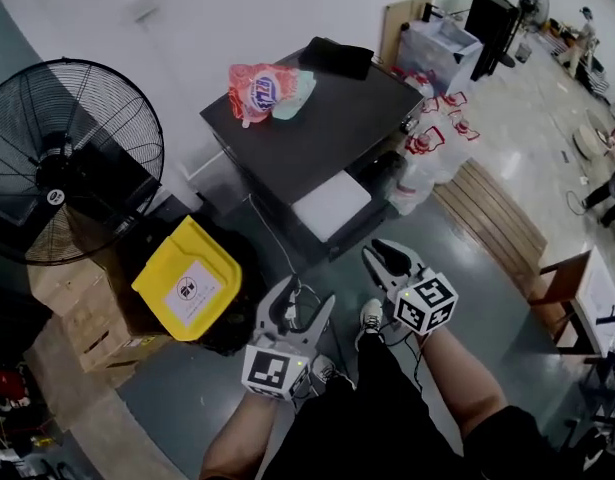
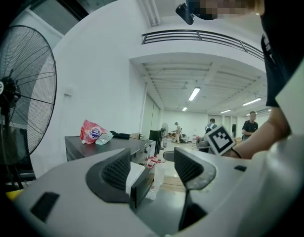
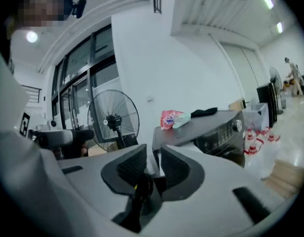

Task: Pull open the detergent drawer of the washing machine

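Observation:
The dark washing machine stands ahead of me, with a red-and-white detergent bag on its top. Its detergent drawer sticks out of the front, white inside. My left gripper hangs short of it, open, and in the left gripper view the drawer shows between the wide jaws of the left gripper. My right gripper is also off the machine. In the right gripper view, the right gripper has only a narrow gap between its pads and holds nothing.
A big black floor fan stands at the left, with a yellow bin lid and cardboard boxes below it. Right of the machine lie bagged bottles and a wooden pallet. People stand far back in the hall.

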Tool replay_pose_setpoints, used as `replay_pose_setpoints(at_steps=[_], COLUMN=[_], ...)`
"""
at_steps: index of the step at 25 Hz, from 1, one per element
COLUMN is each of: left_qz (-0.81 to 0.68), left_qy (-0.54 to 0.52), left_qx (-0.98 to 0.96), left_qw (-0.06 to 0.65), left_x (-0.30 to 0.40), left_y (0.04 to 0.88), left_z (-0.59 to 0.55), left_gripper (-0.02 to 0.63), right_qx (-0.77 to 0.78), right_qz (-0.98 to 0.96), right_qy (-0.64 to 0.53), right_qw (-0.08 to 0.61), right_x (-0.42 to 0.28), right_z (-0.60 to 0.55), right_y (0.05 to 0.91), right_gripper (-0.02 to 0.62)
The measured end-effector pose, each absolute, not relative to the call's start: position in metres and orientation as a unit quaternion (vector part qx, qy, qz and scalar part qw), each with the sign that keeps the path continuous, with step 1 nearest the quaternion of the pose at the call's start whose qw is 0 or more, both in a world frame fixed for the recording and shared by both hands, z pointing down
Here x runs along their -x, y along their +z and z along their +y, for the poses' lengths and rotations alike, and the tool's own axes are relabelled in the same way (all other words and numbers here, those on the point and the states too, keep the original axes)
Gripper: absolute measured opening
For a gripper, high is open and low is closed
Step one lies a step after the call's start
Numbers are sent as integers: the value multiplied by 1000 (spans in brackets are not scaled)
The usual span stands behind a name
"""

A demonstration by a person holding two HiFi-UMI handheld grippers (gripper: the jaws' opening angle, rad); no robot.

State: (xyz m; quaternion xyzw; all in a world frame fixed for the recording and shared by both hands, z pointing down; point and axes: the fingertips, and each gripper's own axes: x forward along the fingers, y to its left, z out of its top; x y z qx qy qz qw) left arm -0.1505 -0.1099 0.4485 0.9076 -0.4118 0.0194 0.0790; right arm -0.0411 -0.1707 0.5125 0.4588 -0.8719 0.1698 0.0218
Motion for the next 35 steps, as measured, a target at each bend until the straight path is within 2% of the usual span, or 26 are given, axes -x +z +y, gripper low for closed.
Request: replay_pose_setpoints(at_steps=[3,8,12,15,16,25,35], left_qz=[-412,-430,-447,-473,-482,-546,-551], left_qy=[13,6,5,6,5,44,57], left_qx=[-908,-900,-893,-879,-874,-835,-831], left_qw=[74,65,52,54,58,50,52], left_x=[151,144,122,96,86,13,-3], left_y=[443,424,418,420,420,425,425], left_z=[-95,-77,-55,-34,-26,47,85], left_gripper=[255,245,164,40,16,9,9], right_qx=[-461,-452,-420,-392,-386,-337,-318], right_qz=[-879,-889,-905,-917,-920,-941,-948], right_qy=[112,33,-33,-54,-49,-7,20], right_qw=[44,60,68,51,43,19,20], right_x=[39,28,14,-6,-16,-87,-88], right_z=[-146,-116,-85,-60,-52,11,45], right_y=[482,432,403,385,383,391,401], right_gripper=[-1,-3,-3,-3,-3,-2,0])
